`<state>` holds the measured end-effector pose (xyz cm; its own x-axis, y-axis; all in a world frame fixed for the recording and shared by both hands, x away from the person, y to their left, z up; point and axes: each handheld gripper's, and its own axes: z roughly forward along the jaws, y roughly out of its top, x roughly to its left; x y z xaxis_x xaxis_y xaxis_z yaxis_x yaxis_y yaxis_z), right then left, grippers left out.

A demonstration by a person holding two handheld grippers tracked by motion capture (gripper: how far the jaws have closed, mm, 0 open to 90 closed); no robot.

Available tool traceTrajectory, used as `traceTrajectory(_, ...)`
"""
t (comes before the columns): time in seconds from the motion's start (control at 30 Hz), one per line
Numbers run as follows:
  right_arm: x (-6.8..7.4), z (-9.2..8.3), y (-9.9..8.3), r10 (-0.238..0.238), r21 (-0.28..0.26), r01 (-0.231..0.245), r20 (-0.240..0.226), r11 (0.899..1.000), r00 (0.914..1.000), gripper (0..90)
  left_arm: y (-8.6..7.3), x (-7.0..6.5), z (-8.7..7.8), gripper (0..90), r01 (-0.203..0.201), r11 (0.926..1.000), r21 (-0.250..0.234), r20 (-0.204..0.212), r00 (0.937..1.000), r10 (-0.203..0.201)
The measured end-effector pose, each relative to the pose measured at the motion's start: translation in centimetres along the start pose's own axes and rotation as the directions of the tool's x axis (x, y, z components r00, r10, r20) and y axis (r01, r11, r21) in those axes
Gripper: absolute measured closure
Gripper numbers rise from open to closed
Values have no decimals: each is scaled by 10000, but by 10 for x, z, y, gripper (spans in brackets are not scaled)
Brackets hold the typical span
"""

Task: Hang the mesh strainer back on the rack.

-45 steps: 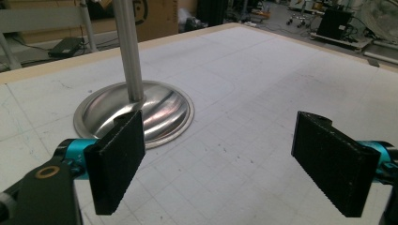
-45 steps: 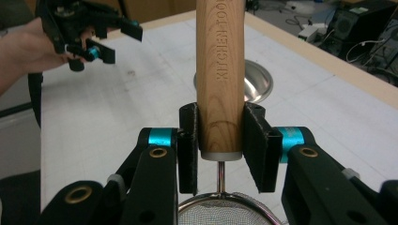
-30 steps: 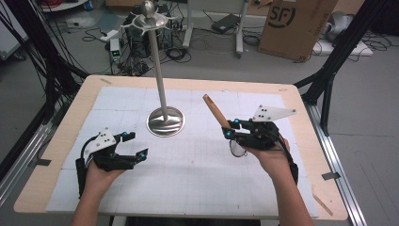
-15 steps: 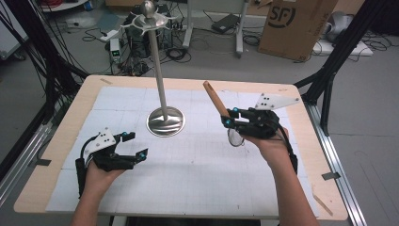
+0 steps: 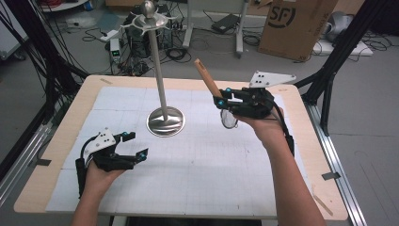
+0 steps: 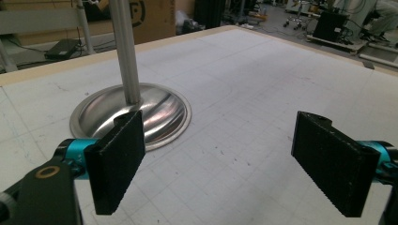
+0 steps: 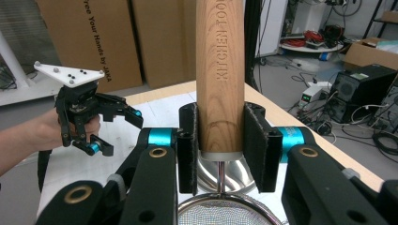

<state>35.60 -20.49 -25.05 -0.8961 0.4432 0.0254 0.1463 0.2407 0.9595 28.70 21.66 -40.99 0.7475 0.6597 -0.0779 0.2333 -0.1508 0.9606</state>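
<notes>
My right gripper (image 5: 220, 100) is shut on the wooden handle (image 5: 205, 76) of a small mesh strainer (image 5: 229, 118), held in the air over the right half of the table. The handle points up and to the back left, and the mesh bowl hangs below the jaws. In the right gripper view both pads press the handle (image 7: 219, 70) just above its metal collar, with the mesh (image 7: 220, 213) at the bottom. A steel hanging stand (image 5: 165, 121) with a round base and a tall pole rises at table centre. My left gripper (image 5: 136, 144) rests open and holds nothing at the front left; its jaws (image 6: 225, 164) face the stand's base (image 6: 159, 110).
The table (image 5: 56, 141) carries a white gridded mat inside a wooden border. Behind it on the floor are a cardboard box (image 5: 294, 23), cables and electronics. Black frame posts (image 5: 329, 80) stand at the table's right and left. The left gripper (image 7: 119, 133) appears across the table in the right gripper view.
My right gripper has lifted the strainer higher and carried it a little toward the back of the table. The left gripper has stayed in place.
</notes>
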Motion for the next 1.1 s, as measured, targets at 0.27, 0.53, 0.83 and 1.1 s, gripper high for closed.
traceTrajectory(0.27, -9, 5, 13, -163, 77, 165, -219, 9998, 9996, 683, 0, 0, 1, 185, 7, 10000, 44, 6, 10000, -7)
traceTrajectory(0.53, -18, 9, 32, -370, 99, 373, -330, 9993, 9988, 683, 0, -1, 2, 185, -17, 10000, 70, 9, 10000, 17)
traceTrajectory(0.83, -20, 18, 52, -641, 217, 645, -170, 9977, 9978, 683, 0, -1, 3, 185, -3, 10000, 37, 47, 10000, 3)
traceTrajectory(1.1, -19, 30, 70, -744, 269, 749, -166, 9968, 9971, 683, 0, -1, 2, 185, -30, 10000, 13, 15, 10000, 30)
